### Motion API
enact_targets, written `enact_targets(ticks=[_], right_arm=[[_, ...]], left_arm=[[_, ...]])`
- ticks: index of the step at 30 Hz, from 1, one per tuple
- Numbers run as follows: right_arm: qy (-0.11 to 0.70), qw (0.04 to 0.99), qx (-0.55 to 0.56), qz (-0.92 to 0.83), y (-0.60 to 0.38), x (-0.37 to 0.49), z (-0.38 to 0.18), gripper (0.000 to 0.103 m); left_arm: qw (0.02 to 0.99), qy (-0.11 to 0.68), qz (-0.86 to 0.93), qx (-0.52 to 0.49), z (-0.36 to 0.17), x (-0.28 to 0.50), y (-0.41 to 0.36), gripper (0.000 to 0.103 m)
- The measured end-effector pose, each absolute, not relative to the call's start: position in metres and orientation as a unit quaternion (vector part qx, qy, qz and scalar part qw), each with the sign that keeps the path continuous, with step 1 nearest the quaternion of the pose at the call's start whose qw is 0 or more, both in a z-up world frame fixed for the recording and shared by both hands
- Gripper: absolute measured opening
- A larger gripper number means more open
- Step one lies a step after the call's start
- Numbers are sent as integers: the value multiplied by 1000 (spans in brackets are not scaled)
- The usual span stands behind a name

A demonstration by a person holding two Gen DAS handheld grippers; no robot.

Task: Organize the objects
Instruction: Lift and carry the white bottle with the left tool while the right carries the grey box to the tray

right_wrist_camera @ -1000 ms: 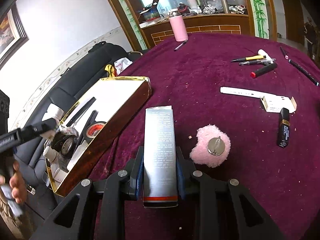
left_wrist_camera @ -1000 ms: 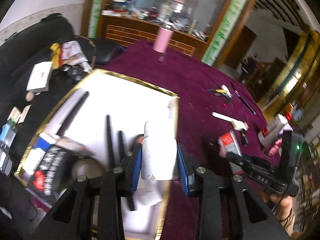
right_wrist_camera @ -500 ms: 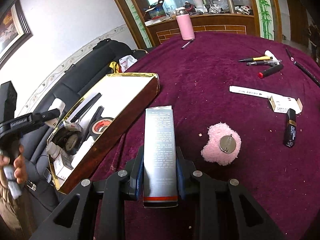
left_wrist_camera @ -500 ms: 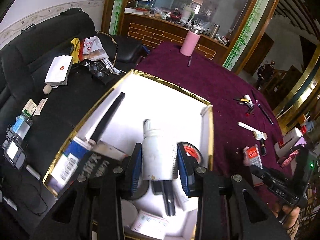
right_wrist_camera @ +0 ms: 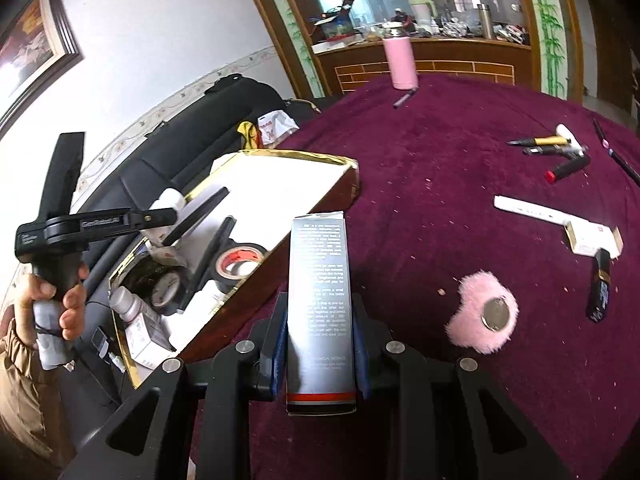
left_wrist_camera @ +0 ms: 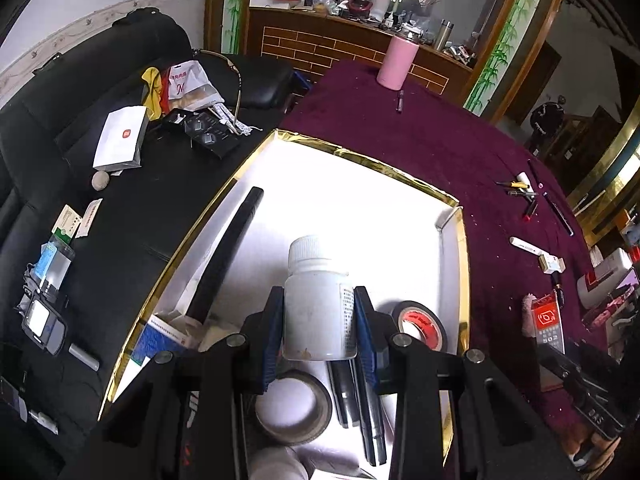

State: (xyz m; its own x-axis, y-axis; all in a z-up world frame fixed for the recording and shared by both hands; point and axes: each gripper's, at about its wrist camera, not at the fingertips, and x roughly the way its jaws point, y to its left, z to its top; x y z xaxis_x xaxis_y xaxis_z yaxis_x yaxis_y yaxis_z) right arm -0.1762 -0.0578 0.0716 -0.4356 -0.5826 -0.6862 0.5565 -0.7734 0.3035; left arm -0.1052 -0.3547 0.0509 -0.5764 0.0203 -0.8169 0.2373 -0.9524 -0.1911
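Note:
My left gripper (left_wrist_camera: 318, 322) is shut on a white plastic bottle (left_wrist_camera: 318, 304) with a ribbed cap, held above the white inside of a gold-rimmed box (left_wrist_camera: 360, 156). In the box lie a long black tube (left_wrist_camera: 228, 260), a red-cored tape roll (left_wrist_camera: 420, 326), a grey tape roll (left_wrist_camera: 294, 406) and pens. My right gripper (right_wrist_camera: 320, 340) is shut on a tall grey carton (right_wrist_camera: 320, 300) over the purple tablecloth, just right of the box (right_wrist_camera: 296, 160). The right wrist view also shows the left gripper (right_wrist_camera: 160, 216) in a hand, over the box's near end.
A pink fluffy pad (right_wrist_camera: 484, 312) with a metal disc lies right of the carton. Pens (right_wrist_camera: 556, 148), a white strip (right_wrist_camera: 528, 210), a small open box (right_wrist_camera: 592, 238) and a black tube (right_wrist_camera: 600, 284) lie further right. A pink flask (right_wrist_camera: 400, 62) stands far back. A cluttered black sofa (left_wrist_camera: 100, 200) is left.
The left gripper with the bottle has travelled along over the box; more of the box's bare far part and the sofa show now. The right gripper with the carton has drifted slightly.

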Motion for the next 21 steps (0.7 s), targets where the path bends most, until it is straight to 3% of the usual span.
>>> enact_targets(ticks=[21], right_arm=[[-6, 385, 394, -834, -131, -199, 103, 30]], left_arm=[[78, 136, -869, 469, 45, -114, -364, 32]])
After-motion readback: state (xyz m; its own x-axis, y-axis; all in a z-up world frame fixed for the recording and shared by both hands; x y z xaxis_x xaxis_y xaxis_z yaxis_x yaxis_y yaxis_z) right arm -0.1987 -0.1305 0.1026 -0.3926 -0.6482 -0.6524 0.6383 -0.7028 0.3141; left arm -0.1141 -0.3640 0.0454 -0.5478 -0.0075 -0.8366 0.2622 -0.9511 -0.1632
